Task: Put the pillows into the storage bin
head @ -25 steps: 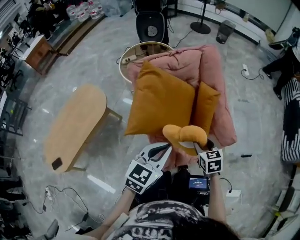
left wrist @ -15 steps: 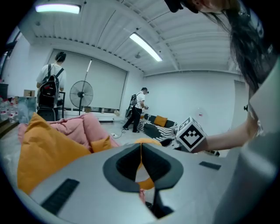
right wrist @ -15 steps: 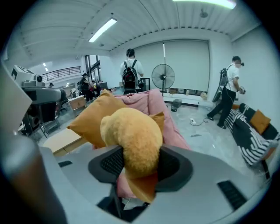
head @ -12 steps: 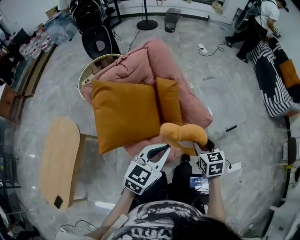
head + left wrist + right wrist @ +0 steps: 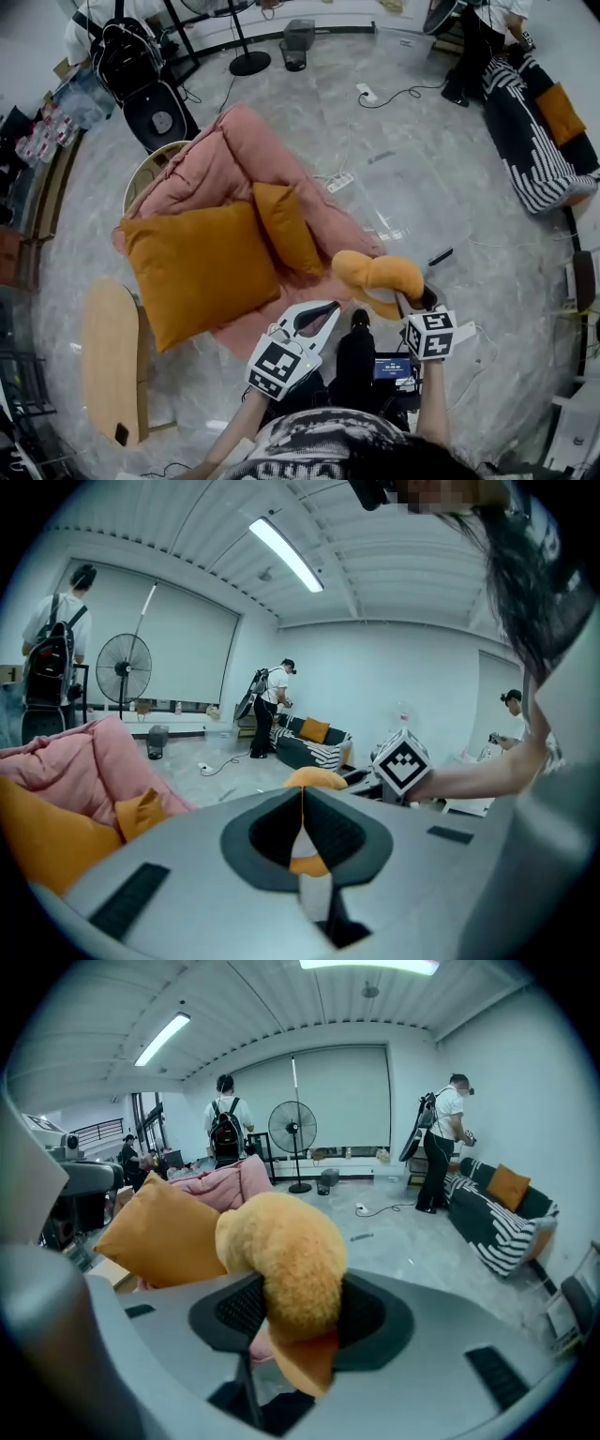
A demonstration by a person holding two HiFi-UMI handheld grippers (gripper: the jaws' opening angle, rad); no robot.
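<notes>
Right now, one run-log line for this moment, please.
left tongs: shut, empty | right tongs: shut on curved plush pillow | large orange cushion, small orange cushion: on pink quilt

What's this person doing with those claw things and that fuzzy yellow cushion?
A person holds a claw in each hand. The right claw grips a curved fuzzy pillow. The left claw is shut and empty. A large orange pillow and a small orange pillow lie on the pink lounger.
</notes>
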